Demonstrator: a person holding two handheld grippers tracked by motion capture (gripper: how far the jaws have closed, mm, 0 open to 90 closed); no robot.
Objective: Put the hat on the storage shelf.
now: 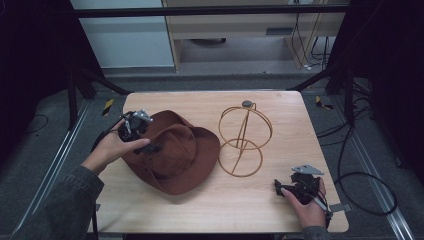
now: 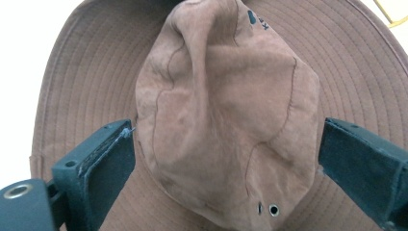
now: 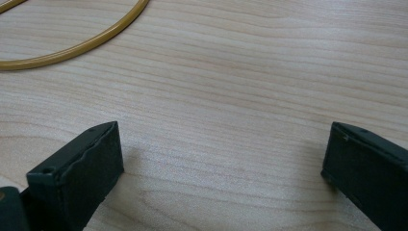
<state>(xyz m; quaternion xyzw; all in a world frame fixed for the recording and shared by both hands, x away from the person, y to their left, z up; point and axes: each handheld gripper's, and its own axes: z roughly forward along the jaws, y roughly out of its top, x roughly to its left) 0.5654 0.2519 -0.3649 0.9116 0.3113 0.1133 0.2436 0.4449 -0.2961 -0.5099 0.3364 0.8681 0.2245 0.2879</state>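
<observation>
High view — wire stand (image 1: 244, 141) (gold) beside hat (image 1: 177, 152).

hats: 1 brown hat (image 1: 177, 150) | stands: 1 wire stand (image 1: 243, 140) | tables: 1 wooden table (image 1: 240, 200)

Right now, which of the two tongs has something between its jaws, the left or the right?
The left tongs: their open jaws straddle the crown of the brown hat, not yet closed on it. The right tongs are open over bare wooden table near the wire stand.
</observation>
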